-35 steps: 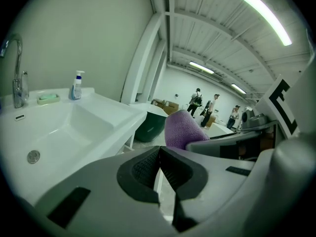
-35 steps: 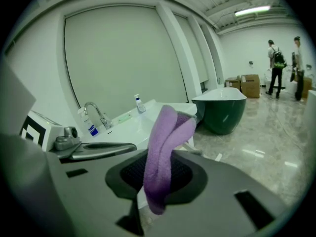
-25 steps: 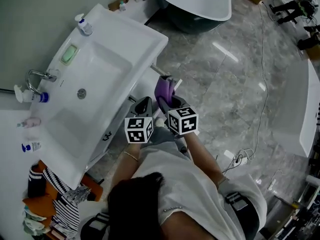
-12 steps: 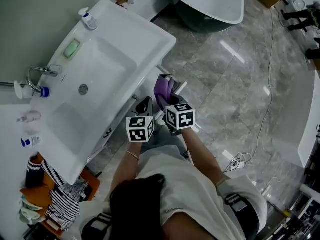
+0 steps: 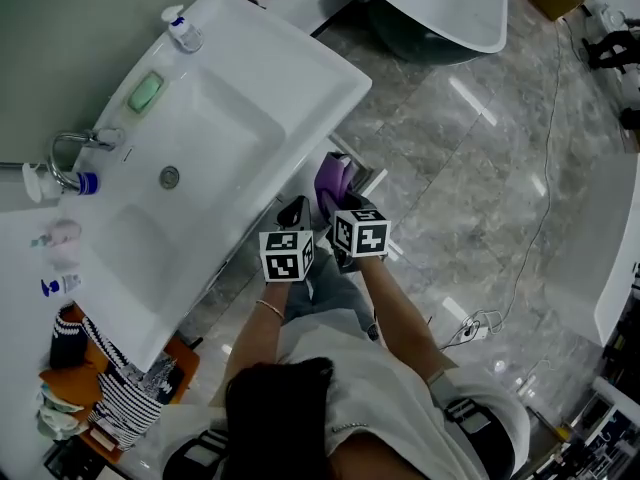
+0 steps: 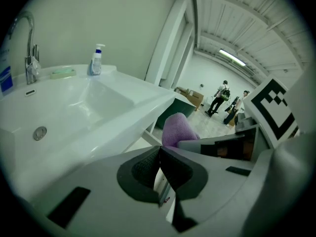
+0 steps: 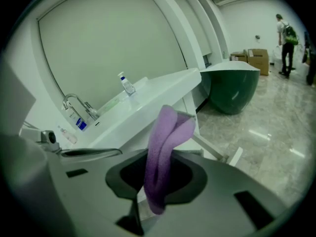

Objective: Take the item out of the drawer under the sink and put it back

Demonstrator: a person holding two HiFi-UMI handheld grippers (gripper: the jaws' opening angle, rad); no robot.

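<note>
A purple cloth [image 5: 333,179] hangs folded from my right gripper [image 5: 337,205], which is shut on it; in the right gripper view the cloth [image 7: 165,142] stands up between the dark pads [image 7: 190,179]. My left gripper [image 5: 293,213] is just to its left, shut and empty, its pads [image 6: 143,168] touching. Both grippers hover at the front edge of the white sink [image 5: 300,98], pointing down at the space below it. A white drawer edge [image 5: 370,176] shows under the sink beyond the cloth. The drawer's inside is hidden.
A faucet [image 5: 72,156], a pump bottle [image 5: 180,30] and green soap [image 5: 145,93] sit on the sink. A dark-green bathtub [image 5: 440,13] stands behind. A cable [image 5: 542,198] and power strip [image 5: 470,330] lie on the marble floor. Striped clothes [image 5: 130,408] lie at lower left.
Both grippers have sunk and edged toward the sink's underside, side by side. The purple cloth is still in the right gripper, and the left gripper stays shut.
</note>
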